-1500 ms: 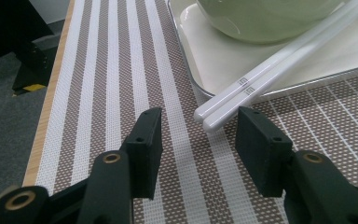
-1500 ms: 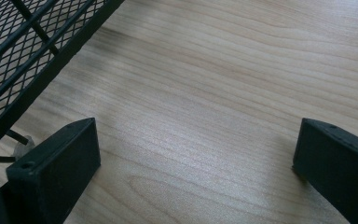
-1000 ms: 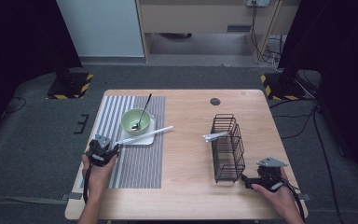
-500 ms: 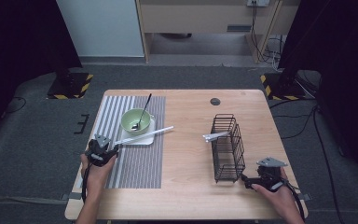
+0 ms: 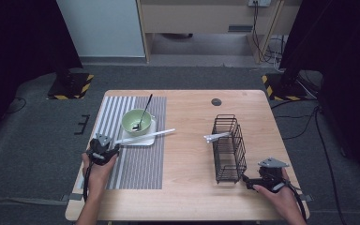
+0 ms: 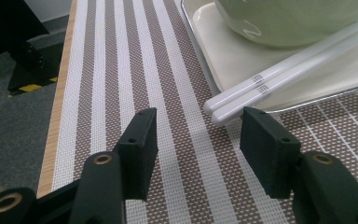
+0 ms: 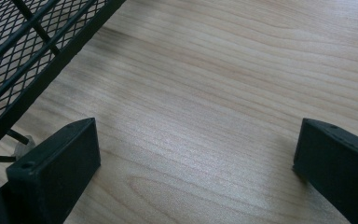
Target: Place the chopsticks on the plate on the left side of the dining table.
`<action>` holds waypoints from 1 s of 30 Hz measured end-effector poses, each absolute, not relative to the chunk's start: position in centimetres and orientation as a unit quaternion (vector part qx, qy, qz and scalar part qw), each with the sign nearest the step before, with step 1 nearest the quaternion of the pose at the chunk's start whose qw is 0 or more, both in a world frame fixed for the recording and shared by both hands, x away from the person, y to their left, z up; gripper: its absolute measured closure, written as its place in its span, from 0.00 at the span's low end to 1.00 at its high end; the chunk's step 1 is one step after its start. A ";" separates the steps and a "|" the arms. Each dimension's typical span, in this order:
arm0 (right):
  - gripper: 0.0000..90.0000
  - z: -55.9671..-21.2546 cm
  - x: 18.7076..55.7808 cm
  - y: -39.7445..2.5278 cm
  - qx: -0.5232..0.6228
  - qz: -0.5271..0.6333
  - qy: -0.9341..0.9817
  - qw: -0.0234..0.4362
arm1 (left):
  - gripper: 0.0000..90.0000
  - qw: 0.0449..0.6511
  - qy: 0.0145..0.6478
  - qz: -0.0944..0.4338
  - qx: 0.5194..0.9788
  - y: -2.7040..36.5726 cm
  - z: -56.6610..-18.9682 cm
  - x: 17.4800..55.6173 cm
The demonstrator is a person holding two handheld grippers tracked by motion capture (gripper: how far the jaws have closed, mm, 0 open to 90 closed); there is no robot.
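The left gripper [image 6: 196,135] has its jaws released over the striped mat [image 6: 121,70]; the white chopsticks' [image 6: 279,74] near tips lie just ahead of the right jaw, unheld, their far ends on the tray [image 6: 223,56] beside the bowl [image 6: 289,18]. The right gripper [image 7: 196,158] is spread wide on bare table [image 7: 223,70], the wire rack [image 7: 23,42] just beyond its left jaw.

The pair of white chopsticks [image 5: 145,136] lay side by side, touching along their length, slanting across the near edge of the white square tray [image 5: 143,139] on the striped placemat [image 5: 136,164]. In the left gripper view, their rounded butt ends [image 6: 216,109] overhung the tray's rim and sat just above the mat's brown and white stripes, small grey lettering printed near those ends. The far tips pointed off toward the middle of the desk [image 5: 187,178], past the tray's right side. They ran just in front of the pale green bowl [image 5: 136,121]; whether they touched it could not be told. Both sticks lay flat.
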State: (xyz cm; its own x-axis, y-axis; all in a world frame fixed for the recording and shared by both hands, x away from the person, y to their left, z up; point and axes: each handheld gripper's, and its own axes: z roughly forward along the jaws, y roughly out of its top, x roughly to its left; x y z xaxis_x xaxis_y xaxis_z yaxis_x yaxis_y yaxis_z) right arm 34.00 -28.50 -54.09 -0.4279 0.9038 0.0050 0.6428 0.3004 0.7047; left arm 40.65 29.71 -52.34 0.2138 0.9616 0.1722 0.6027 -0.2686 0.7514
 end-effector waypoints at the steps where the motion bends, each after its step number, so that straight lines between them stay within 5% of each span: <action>1: 0.00 -54.1 34.0 -28.5 0.495 0.323 0.781 0.202 | 0.51 0.277 0.537 0.324 0.728 29.7 -52.2 40.7; 30: 0.00 -54.1 34.0 -28.5 0.495 0.323 0.781 0.202 | 0.48 0.273 0.538 0.330 0.726 30.0 -51.9 41.5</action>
State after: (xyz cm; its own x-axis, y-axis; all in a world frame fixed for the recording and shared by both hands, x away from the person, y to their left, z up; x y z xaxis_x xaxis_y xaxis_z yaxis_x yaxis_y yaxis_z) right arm 34.00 -28.49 -54.09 -0.4283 0.9036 0.0044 0.6423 0.3010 0.7049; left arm 41.53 29.99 -51.92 0.2046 0.9612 0.1851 0.6012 -0.2726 0.7511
